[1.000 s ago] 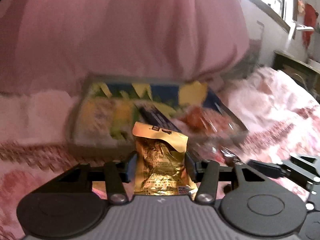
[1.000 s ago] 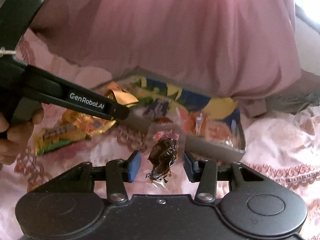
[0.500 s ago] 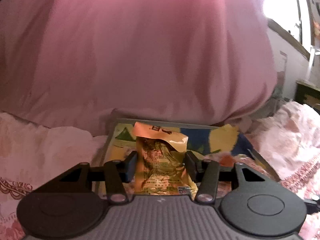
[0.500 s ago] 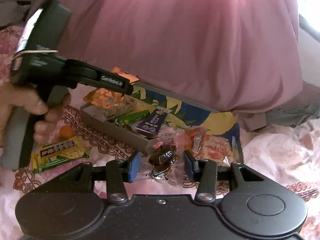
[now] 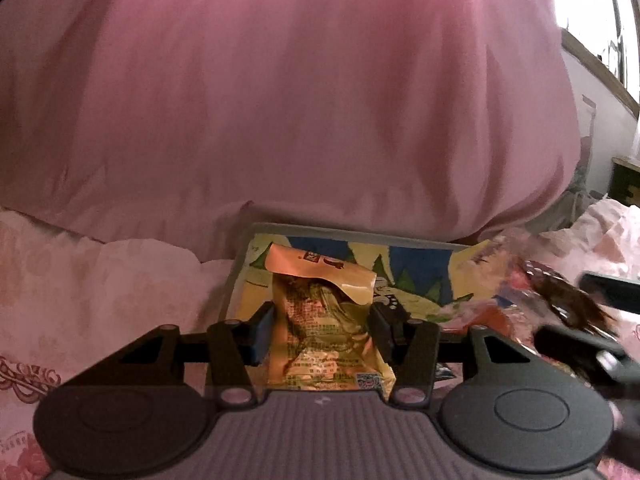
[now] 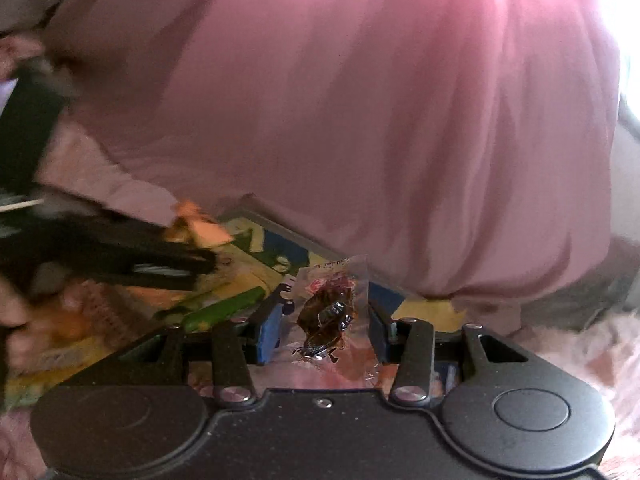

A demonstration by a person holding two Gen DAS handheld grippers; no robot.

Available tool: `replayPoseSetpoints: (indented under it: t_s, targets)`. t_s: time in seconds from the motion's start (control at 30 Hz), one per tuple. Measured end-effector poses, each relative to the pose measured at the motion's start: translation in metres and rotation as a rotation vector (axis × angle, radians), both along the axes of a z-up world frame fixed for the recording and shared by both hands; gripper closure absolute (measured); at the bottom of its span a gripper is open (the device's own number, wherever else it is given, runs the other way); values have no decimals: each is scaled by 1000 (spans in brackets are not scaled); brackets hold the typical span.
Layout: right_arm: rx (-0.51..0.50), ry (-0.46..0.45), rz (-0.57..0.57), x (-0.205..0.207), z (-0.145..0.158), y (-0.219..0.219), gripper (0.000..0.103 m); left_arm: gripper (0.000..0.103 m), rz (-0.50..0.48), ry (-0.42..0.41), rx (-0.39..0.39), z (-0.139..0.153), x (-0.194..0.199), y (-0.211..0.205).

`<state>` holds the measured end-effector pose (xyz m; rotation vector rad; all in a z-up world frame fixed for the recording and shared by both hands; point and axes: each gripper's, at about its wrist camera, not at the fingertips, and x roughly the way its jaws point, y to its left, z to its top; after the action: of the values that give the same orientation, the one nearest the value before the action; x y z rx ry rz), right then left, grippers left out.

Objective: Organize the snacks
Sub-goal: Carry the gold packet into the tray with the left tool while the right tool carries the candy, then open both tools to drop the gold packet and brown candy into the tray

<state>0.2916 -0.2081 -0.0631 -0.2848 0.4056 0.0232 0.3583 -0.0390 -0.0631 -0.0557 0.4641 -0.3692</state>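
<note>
Left wrist view: the left tool (image 5: pixel 322 330) is closed on a gold packet (image 5: pixel 324 320), pinched upright between both fingers, its folded top over the tray (image 5: pixel 400 240). The tray lies on the floral bedding (image 5: pixel 100 280) against a pink quilt (image 5: pixel 280 100). At the right edge, blurred, the right tool (image 5: pixel 600 320) carries a brown snack (image 5: pixel 560 292).

Right wrist view: the right tool (image 6: pixel 326 320) has the brown snack (image 6: pixel 328 312) in a clear wrapper between its fingers; there are gaps either side, so I cannot tell if it is gripped. It hangs above the tray (image 6: pixel 280 232), near a green stick (image 6: pixel 224 308). The left tool (image 6: pixel 160 268), blurred, holds the gold packet (image 6: pixel 200 228) over the tray's left part.
</note>
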Motion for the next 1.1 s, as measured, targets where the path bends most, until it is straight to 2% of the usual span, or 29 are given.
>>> replayPoseSetpoints:
  t_s: [0.2, 0.3, 0.47, 0.57, 0.63, 0.83, 0.97, 1.1]
  targets:
    - [135, 89, -57, 34, -20, -23, 55, 47, 9, 33, -23, -12, 15, 6]
    - [135, 118, -61, 38, -31, -21, 55, 47, 1, 58, -23, -16, 18, 2]
    - [131, 141, -50, 35, -42, -17, 54, 46, -7, 18, 54, -19, 13, -10]
    - [125, 152, -44, 33, -43, -14, 54, 46, -11, 13, 72, -20, 11, -13]
    - [130, 158, -42, 33, -43, -13, 50, 46, -13, 19, 70, -19, 10, -13]
    - [160, 146, -37, 30, -37, -13, 34, 29, -15, 58, 13, -16, 12, -9]
    - [162, 109, -49, 20, -23, -15, 24, 22, 0, 74, -36, -6, 9, -3]
    - [202, 65, -80, 5, -3, -23, 15, 14, 42, 54, -38, 11, -2, 3]
